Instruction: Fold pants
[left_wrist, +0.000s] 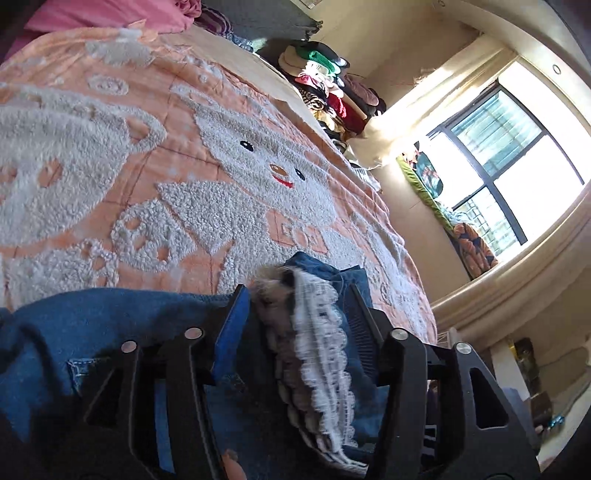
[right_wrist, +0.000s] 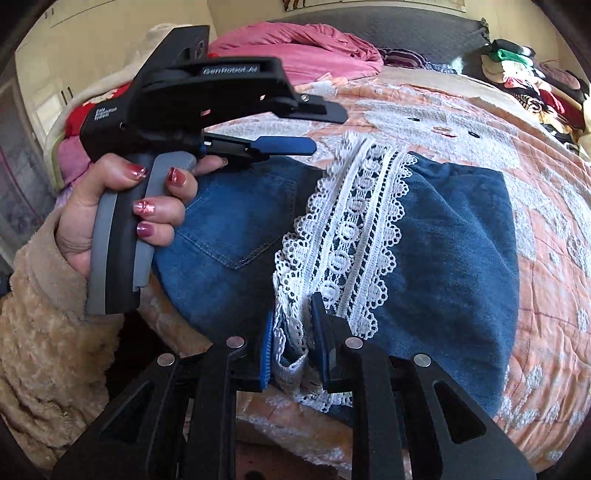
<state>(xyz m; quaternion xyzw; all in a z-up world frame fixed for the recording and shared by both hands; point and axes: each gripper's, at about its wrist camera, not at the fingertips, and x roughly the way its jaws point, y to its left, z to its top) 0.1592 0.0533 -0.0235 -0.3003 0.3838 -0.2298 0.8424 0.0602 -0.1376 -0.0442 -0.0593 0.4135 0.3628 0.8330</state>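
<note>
Blue denim pants (right_wrist: 450, 236) with a white lace trim (right_wrist: 354, 229) lie folded on the orange bedspread (right_wrist: 546, 280). My right gripper (right_wrist: 293, 330) is shut on the lace hem at the near edge of the pants. My left gripper (right_wrist: 314, 129) shows in the right wrist view, held in a hand above the far left of the pants, jaws apart. In the left wrist view the left gripper (left_wrist: 299, 295) stands open around the lace trim (left_wrist: 321, 332) and denim (left_wrist: 110, 332), with gaps on both sides.
The bedspread (left_wrist: 184, 147) has a white fluffy bear pattern. A pink duvet (right_wrist: 295, 48) lies at the head of the bed. A pile of clothes (left_wrist: 332, 92) stands beside the bed. A bright window (left_wrist: 517, 155) is on the right wall.
</note>
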